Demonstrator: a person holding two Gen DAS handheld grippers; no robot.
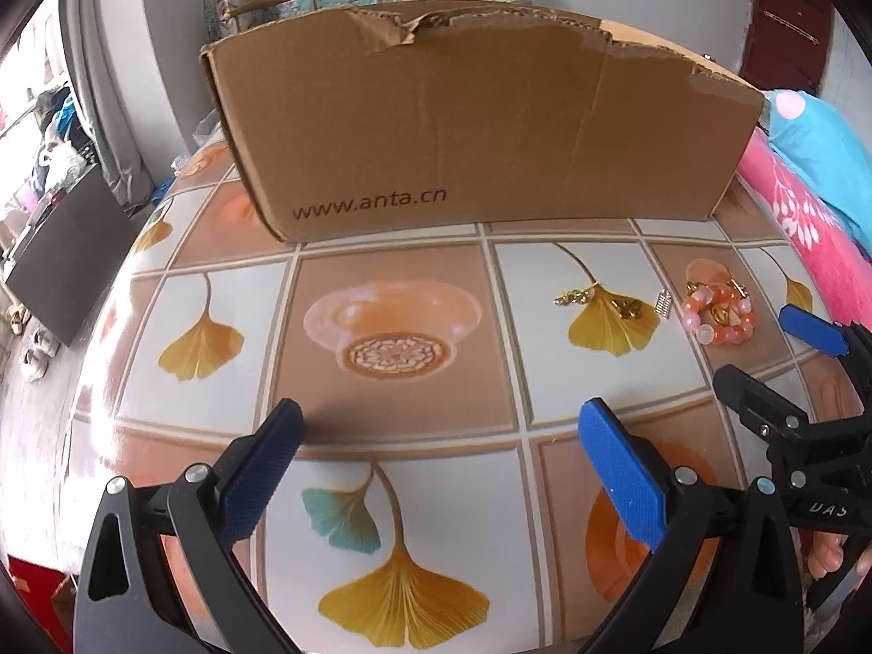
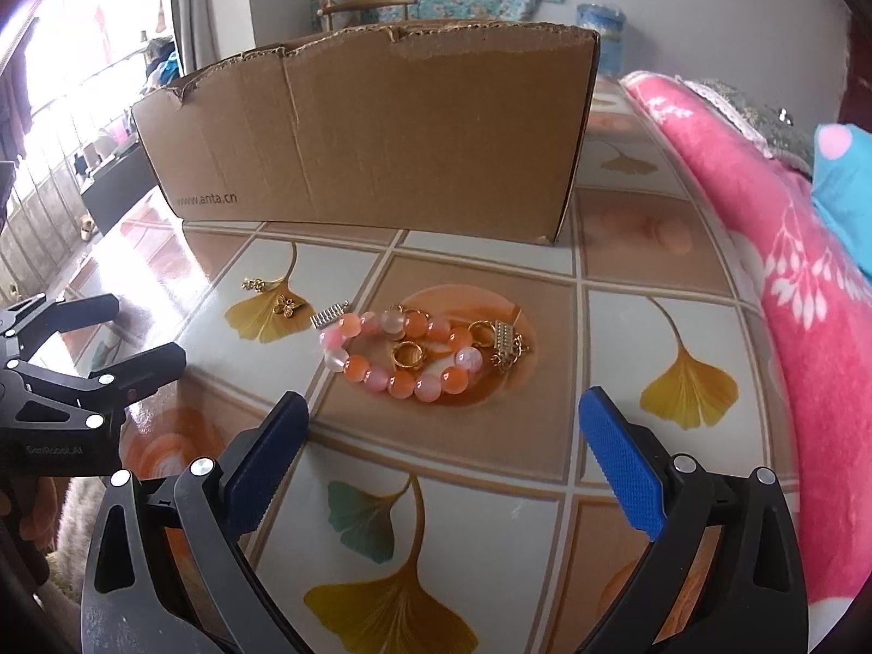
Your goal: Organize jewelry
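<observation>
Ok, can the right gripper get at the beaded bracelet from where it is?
Probably yes. The right gripper is open and the beaded bracelet lies on the tablecloth straight ahead, nothing between them; the gold ring inside its loop might get caught.

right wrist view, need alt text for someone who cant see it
A pink and orange bead bracelet with gold rings and clasps lies on a leaf-print table, just ahead of the open right gripper. A cardboard box stands behind it; the left gripper is at the left edge.
</observation>
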